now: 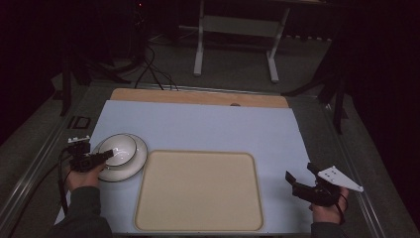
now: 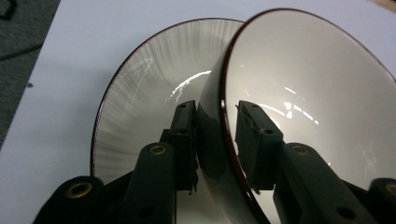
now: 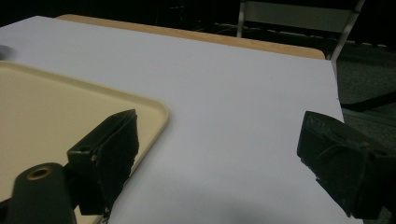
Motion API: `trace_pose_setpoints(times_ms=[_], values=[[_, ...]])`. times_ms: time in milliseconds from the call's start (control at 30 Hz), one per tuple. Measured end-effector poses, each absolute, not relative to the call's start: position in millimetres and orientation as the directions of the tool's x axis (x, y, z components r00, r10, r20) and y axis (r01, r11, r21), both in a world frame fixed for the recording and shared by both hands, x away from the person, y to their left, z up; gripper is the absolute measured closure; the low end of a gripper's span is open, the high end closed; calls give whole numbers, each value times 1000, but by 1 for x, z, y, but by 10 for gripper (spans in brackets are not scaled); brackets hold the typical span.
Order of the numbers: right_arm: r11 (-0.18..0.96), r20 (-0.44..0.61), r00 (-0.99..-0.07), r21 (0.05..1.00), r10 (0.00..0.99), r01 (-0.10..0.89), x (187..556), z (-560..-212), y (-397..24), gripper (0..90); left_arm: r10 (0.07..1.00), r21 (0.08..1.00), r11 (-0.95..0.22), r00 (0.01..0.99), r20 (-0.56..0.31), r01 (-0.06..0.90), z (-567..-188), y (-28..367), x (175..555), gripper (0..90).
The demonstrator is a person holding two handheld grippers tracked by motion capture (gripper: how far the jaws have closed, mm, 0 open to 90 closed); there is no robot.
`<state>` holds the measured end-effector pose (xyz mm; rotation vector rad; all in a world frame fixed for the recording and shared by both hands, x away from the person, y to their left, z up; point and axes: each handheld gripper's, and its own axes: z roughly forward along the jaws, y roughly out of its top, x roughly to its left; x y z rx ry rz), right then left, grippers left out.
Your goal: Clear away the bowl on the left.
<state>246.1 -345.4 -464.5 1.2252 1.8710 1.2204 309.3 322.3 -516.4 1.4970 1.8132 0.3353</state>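
On a white table cover [image 1: 208, 126], seen from the high view, a large cream tray [image 1: 199, 191] with rounded corners and a low raised rim lies near the front edge, in the middle. Bare white surface runs behind the tray to the far edge, where a strip of wooden tabletop [image 1: 198, 95] shows, and a band of open cover lies between the tray's right rim and the right edge. Beyond the table the room is dark, with a white metal frame [image 1: 236, 34] and cables on the floor.

Just left of the tray sits a white plate [image 1: 130, 166] with a thin dark rim, fine ribbed lines fanning across its inner surface. On it is a glossy white bowl [image 1: 119, 149], also dark-rimmed, with light glinting off its smooth inside.

The left gripper [image 1: 99, 157], held at the table's left side, reaches toward the bowl from the left. In the left gripper view its jaws are narrowed onto the near wall of the bowl [image 2: 308, 88], one outside and one inside the rim, with the plate [image 2: 140, 102] behind and beneath.

The right gripper [image 1: 299, 177] hovers over the cover's right front corner, well apart from the bowl, its jaws spread wide and holding nothing. In the right gripper view the tray's corner [image 3: 154, 109] lies beside one jaw.
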Motion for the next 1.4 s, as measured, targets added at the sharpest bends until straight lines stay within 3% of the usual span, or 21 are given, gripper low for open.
trace_pose_setpoints(times_ms=[433, 1400], values=[[151, 11, -400, 916, 917, 372, 246, -464, -346, 141, 912, 614, 324, -63, -406, 720, -518, 327, 307, 800], [150, 8, -398, 919, 917, 365, 245, -464, -348, 139, 894, 624, 356, -57, -445, 696, -516, 332, 302, 803]])
